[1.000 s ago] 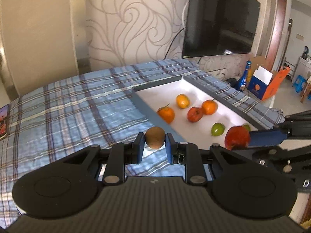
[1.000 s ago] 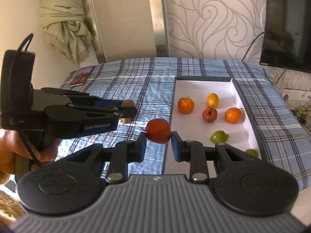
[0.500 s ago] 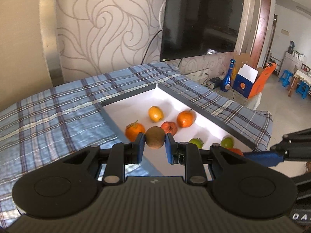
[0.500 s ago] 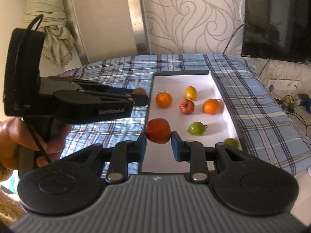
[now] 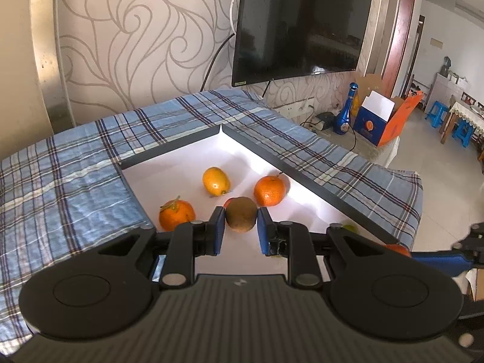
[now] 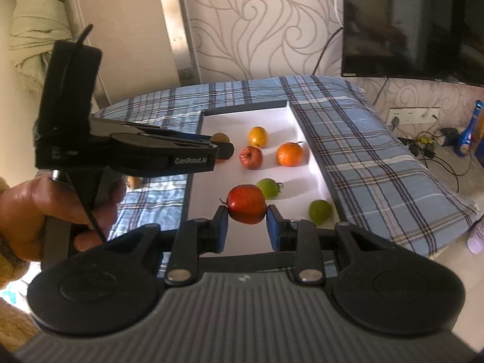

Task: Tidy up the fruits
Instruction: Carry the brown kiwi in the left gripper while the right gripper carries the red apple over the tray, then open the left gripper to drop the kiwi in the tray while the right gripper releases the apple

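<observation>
My left gripper (image 5: 241, 231) is shut on a brown kiwi (image 5: 241, 213) and hangs over the white tray (image 5: 181, 169). Beyond it in the tray lie two oranges (image 5: 177, 215) (image 5: 269, 191) and a yellow fruit (image 5: 216, 181). My right gripper (image 6: 246, 227) is shut on a red apple (image 6: 246, 204) above the tray's near part (image 6: 211, 121). In the right wrist view the tray also holds a small red fruit (image 6: 251, 157), an orange (image 6: 289, 154), a yellow fruit (image 6: 258, 136) and two green fruits (image 6: 268, 188) (image 6: 320, 211). The left gripper (image 6: 222, 148) shows there with its kiwi (image 6: 220, 137), held by a hand (image 6: 36, 211).
The tray rests on a blue plaid cloth (image 5: 75, 166) covering the table. A television (image 5: 299, 21) hangs on the patterned wall behind. A blue bottle (image 5: 346, 112) and an orange box (image 5: 381, 121) stand on the floor at right. Another small fruit (image 6: 134, 182) lies on the cloth left of the tray.
Both grippers have moved over the tray with their fruits still held. The left one swung from above the cloth to above the tray's middle; the right came further in over the near end.
</observation>
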Demonstrator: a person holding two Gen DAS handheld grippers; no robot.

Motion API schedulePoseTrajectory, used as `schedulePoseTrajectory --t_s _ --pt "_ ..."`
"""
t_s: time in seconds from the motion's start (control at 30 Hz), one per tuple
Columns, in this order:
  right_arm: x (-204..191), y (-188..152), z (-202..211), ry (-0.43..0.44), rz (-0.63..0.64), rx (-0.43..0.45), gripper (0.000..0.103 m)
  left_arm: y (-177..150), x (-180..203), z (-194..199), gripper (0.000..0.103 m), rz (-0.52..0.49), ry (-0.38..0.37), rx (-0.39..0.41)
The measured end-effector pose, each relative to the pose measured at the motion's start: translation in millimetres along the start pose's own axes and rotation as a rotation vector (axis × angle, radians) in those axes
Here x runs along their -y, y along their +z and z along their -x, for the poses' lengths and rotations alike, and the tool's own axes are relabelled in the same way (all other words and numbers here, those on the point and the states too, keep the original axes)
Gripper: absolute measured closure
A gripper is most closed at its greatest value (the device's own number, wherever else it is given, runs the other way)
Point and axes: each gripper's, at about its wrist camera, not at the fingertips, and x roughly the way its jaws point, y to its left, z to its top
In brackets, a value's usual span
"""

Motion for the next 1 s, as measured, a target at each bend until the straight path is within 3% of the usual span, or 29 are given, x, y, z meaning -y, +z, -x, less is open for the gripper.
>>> schedulePoseTrajectory --t_s 0.5,0.57,0.63,1.0 --pt "12 -6 5 -0.057 -0.034 -0.012 0.073 -1 6 -53 0.075 -0.001 0.037 -0.072" --pt "13 -6 4 -0.060 -0.040 -0.016 0.073 -1 8 -55 0.067 -0.009 0.042 -0.072" --pt "15 -6 4 -0.064 -0.044 -0.020 0.073 -2 8 -54 0.060 -0.011 0.044 -0.069" --pt "29 -1 -32 -0.060 -0.055 -0.058 0.072 -16 -1 -11 0.059 -0.006 0.048 -0.035"
